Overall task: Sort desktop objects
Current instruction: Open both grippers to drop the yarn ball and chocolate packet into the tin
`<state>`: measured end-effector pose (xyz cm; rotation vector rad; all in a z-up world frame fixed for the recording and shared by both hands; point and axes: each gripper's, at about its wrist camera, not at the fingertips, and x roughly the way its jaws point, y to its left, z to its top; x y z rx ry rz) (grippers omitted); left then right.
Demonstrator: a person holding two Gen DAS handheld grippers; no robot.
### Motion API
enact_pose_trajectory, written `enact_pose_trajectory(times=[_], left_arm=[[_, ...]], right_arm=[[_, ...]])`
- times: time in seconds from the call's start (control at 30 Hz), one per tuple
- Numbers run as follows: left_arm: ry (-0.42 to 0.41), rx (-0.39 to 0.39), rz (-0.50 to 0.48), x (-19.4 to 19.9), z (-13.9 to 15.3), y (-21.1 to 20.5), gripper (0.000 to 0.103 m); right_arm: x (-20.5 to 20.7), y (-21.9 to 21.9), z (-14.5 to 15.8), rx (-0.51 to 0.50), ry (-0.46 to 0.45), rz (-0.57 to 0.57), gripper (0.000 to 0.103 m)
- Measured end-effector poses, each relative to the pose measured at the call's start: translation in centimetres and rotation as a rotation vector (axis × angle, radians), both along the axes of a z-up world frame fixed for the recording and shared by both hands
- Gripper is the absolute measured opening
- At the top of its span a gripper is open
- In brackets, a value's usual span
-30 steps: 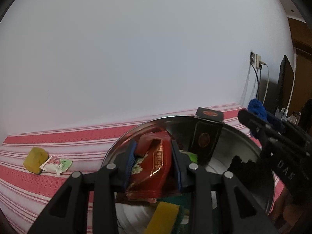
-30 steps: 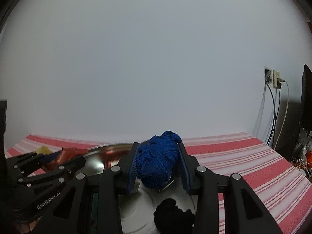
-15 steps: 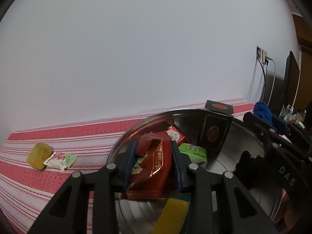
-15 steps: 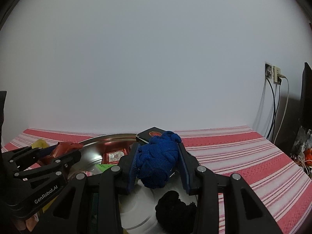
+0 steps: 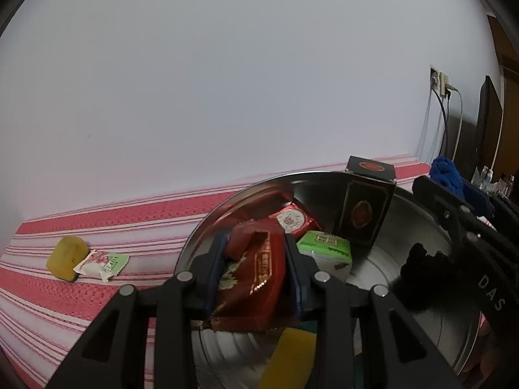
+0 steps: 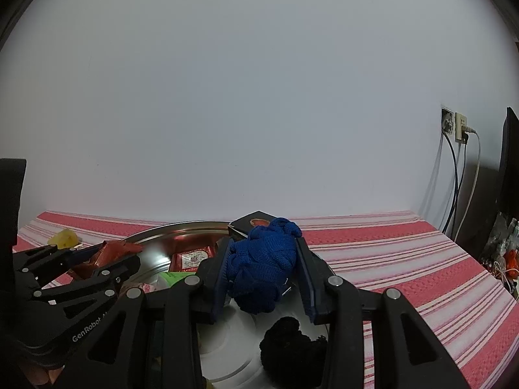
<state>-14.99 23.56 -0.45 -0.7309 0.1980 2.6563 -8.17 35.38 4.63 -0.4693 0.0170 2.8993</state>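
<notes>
Left gripper (image 5: 255,267) clamped on crinkled red foil snack packet (image 5: 256,278), right gripper (image 6: 263,270) clamped on bunched blue knitted cloth (image 6: 261,270), both over round steel basin (image 5: 421,214) on red-and-white striped tablecloth (image 5: 107,295)

Left wrist cam sits close behind its fingers (image 5: 292,259), angled down into the steel basin (image 5: 421,214), wall beyond. Right wrist cam sits likewise behind its own fingers (image 6: 303,269), aimed flatter, basin (image 6: 181,227) below and left of them. Both share basin, black box (image 5: 365,207) (image 6: 249,222), striped cloth (image 5: 129,214) (image 6: 389,243).
</notes>
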Motion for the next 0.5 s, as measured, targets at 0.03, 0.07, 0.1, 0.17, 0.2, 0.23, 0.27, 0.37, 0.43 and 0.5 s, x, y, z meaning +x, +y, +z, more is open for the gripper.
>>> enact_pose_trajectory(times=[0.03, 0.07, 0.1, 0.17, 0.2, 0.23, 0.27, 0.37, 0.43, 0.5], left_arm=[[0.003, -0.002, 0.009, 0.1, 0.0, 0.0, 0.04], [0.007, -0.001, 0.015, 0.2, 0.0, 0.0, 0.041], [0.011, 0.001, 0.021, 0.2, 0.0, -0.1, 0.044], [0.009, 0.008, 0.028, 0.3, 0.1, -0.2, 0.062], [0.012, 0.013, 0.035, 0.3, 0.1, -0.3, 0.066], [0.015, 0.021, 0.046, 0.3, 0.1, -0.5, 0.07], [0.016, 0.025, 0.05, 0.3, 0.1, -0.5, 0.072], [0.008, 0.038, 0.049, 0.2, 0.1, -0.9, 0.074], [0.005, 0.05, 0.051, 0.2, 0.1, -1.2, 0.083], [0.017, 0.059, 0.065, 0.3, 0.1, -1.5, 0.096]], right_arm=[[0.1, 0.1, 0.0, -0.001, 0.005, -0.002, 0.041], [0.1, 0.5, -0.2, -0.002, 0.012, -0.004, 0.045], [0.1, 0.5, -0.2, -0.001, 0.019, -0.008, 0.051], [0.4, 0.4, -0.1, 0.008, 0.038, -0.016, 0.062], [0.6, 0.3, -0.1, 0.017, 0.055, -0.027, 0.07], [0.8, 0.3, 0.0, 0.026, 0.072, -0.037, 0.074], [1.0, 0.2, 0.0, 0.034, 0.088, -0.046, 0.08], [1.4, -0.1, 0.0, 0.052, 0.131, -0.061, 0.087], [1.4, -0.4, 0.0, 0.057, 0.139, -0.063, 0.09], [1.5, -0.6, -0.1, 0.069, 0.152, -0.066, 0.093]])
